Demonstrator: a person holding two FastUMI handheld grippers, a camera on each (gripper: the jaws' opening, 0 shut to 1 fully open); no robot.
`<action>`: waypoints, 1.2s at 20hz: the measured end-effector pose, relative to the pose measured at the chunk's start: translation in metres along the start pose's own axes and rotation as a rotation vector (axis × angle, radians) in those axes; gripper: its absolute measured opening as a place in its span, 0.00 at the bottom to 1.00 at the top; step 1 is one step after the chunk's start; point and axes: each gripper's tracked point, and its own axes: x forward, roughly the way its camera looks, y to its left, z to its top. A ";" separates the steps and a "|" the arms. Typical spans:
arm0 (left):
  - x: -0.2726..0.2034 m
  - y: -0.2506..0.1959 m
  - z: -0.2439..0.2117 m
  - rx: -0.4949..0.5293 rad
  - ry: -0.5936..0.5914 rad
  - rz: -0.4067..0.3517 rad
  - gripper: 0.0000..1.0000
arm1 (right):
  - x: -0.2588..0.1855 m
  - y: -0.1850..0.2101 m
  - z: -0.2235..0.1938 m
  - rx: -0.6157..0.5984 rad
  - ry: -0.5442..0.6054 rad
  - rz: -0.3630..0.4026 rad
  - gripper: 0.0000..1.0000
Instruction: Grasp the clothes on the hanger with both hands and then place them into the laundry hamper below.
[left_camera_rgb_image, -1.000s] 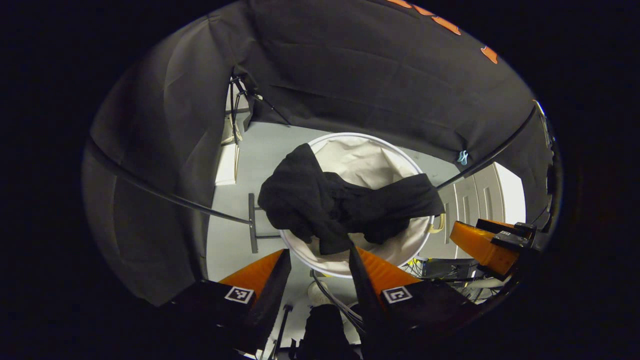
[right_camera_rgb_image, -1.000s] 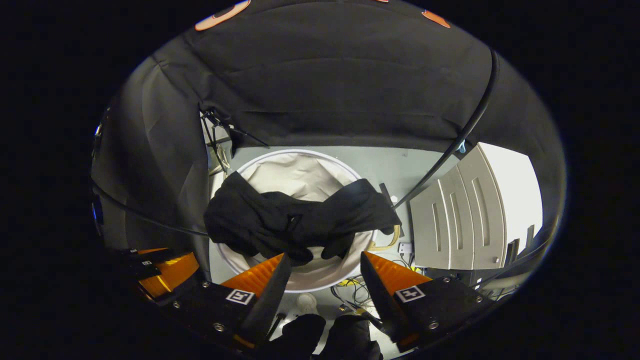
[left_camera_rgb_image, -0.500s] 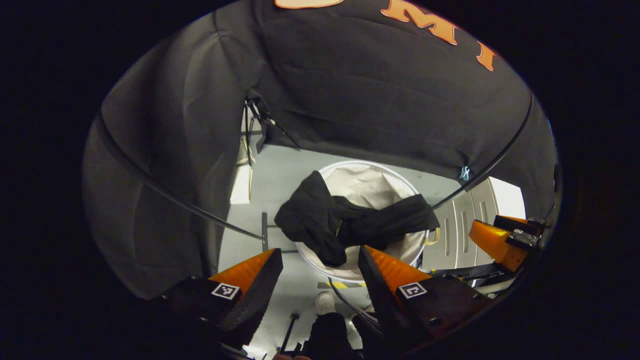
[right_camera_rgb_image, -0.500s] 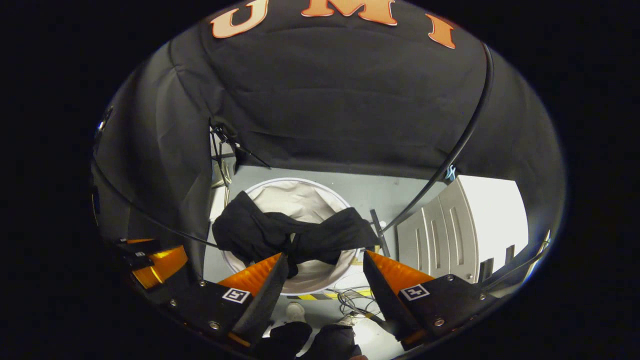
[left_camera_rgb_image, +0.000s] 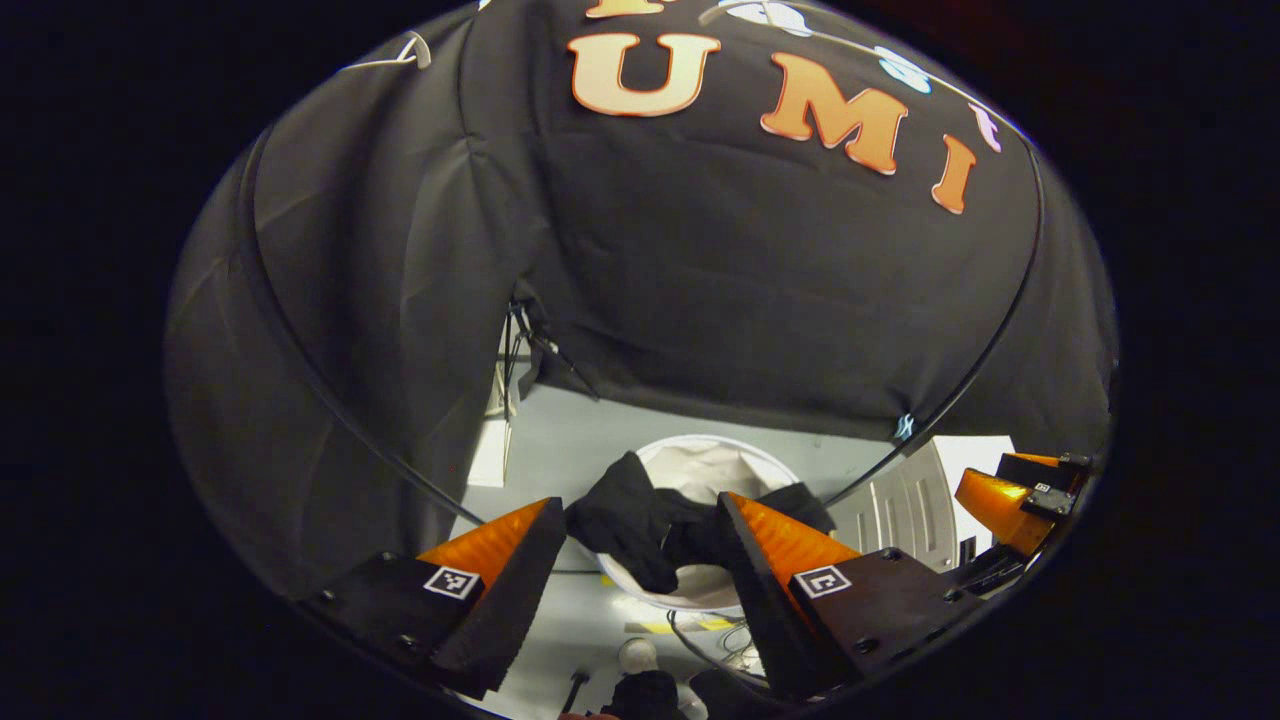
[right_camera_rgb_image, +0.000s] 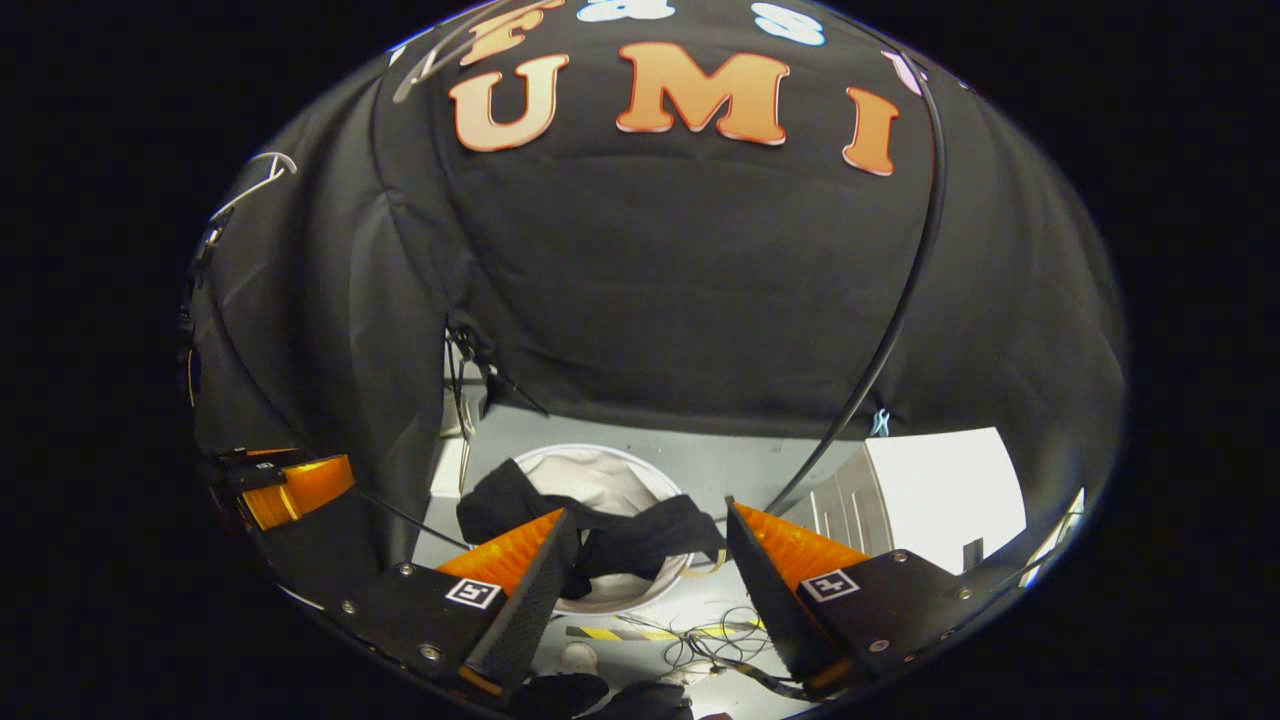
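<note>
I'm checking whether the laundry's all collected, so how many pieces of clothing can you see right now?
1: a black garment draped across the rim of the white hamper on the floor, partly hanging outside it. Both grippers are open and hold nothing. More could lie deeper inside the hamper, out of sight.

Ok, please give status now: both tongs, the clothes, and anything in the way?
Left tongs open, right tongs open, both empty. Black clothes draped over the white hamper rim, partly hanging outside. Loose cables on the floor beside the hamper.
</note>
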 end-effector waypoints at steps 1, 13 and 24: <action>-0.009 -0.002 0.010 0.000 -0.027 -0.009 1.00 | -0.013 0.000 0.013 0.000 -0.031 0.001 0.93; -0.111 -0.025 0.128 -0.020 -0.312 -0.088 0.98 | -0.121 0.006 0.147 0.011 -0.287 0.037 0.93; -0.209 -0.013 0.227 -0.023 -0.648 -0.091 1.00 | -0.197 -0.011 0.228 -0.034 -0.573 -0.003 0.92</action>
